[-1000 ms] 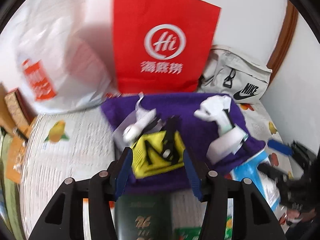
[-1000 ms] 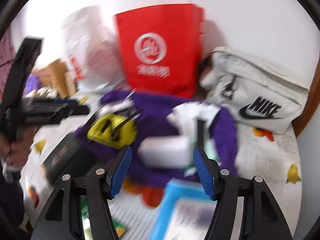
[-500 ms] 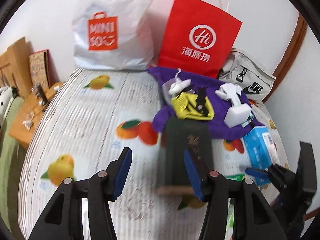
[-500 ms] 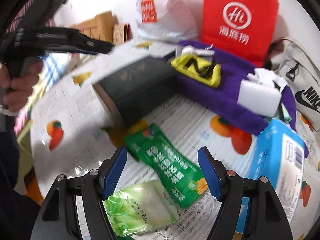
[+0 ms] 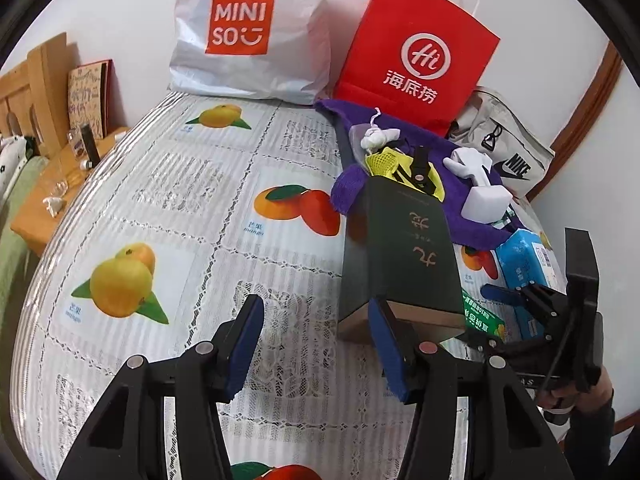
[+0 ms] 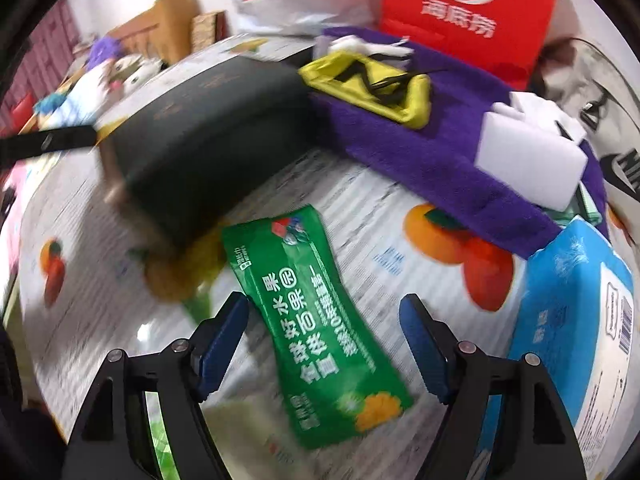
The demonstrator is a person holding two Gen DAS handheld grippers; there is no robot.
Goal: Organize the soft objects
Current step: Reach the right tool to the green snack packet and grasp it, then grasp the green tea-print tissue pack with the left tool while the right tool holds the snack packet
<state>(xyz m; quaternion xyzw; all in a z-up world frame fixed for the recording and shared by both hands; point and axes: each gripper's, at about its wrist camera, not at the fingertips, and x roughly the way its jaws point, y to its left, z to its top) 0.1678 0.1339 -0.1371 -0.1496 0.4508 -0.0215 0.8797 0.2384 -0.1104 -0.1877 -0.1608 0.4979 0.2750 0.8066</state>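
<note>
The left gripper (image 5: pixel 316 340) is held open over the fruit-print tablecloth (image 5: pixel 168 208), with nothing between its blue pads; its right finger is seen in front of the near end of a dark green box (image 5: pixel 404 256), though contact cannot be told. The right gripper (image 6: pixel 324 340) is also spread wide — its jaws are opening — and a green packet (image 6: pixel 316 320) lies flat on the cloth between the pads, untouched by either. A blue pack of tissues (image 6: pixel 576 328) is seen just beside the right finger. Further back, a purple towel (image 6: pixel 432 132) is spread on the table, and on it rest a yellow pouch (image 6: pixel 372 84) and a white foam block (image 6: pixel 528 160). Behind the towel — against the wall — a red paper bag (image 5: pixel 416 56), a white plastic bag (image 5: pixel 256 32) and a grey bag (image 5: pixel 504 144) are lined up.
</note>
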